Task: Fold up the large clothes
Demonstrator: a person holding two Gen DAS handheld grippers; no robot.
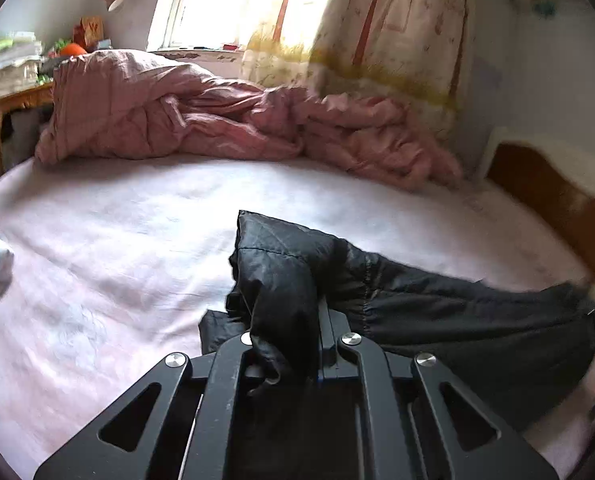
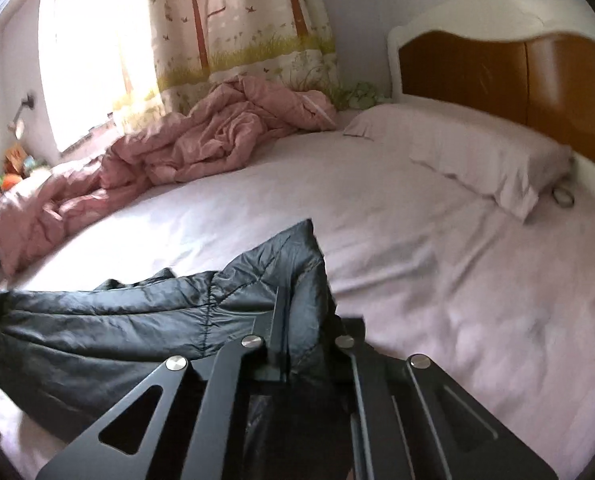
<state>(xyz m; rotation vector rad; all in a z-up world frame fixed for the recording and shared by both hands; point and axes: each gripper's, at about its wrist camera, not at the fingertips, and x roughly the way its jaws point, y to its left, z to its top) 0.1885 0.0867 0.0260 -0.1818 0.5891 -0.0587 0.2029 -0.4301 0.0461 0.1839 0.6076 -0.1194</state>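
Observation:
A black quilted jacket [image 1: 437, 304] is stretched between my two grippers above the pale pink bed sheet [image 1: 117, 240]. My left gripper [image 1: 293, 320] is shut on one corner of the jacket, and the fabric bunches up over its fingers. My right gripper [image 2: 297, 312] is shut on the other corner of the jacket [image 2: 117, 320], which hangs away to the left in that view. The fabric hides most of both grippers' fingertips.
A crumpled pink duvet [image 1: 217, 116] lies along the far side of the bed under the window. A pillow [image 2: 469, 148] lies by the wooden headboard [image 2: 517, 76]. A cluttered wooden table [image 1: 13, 100] stands at the far left. A patterned curtain [image 2: 233, 20] hangs behind.

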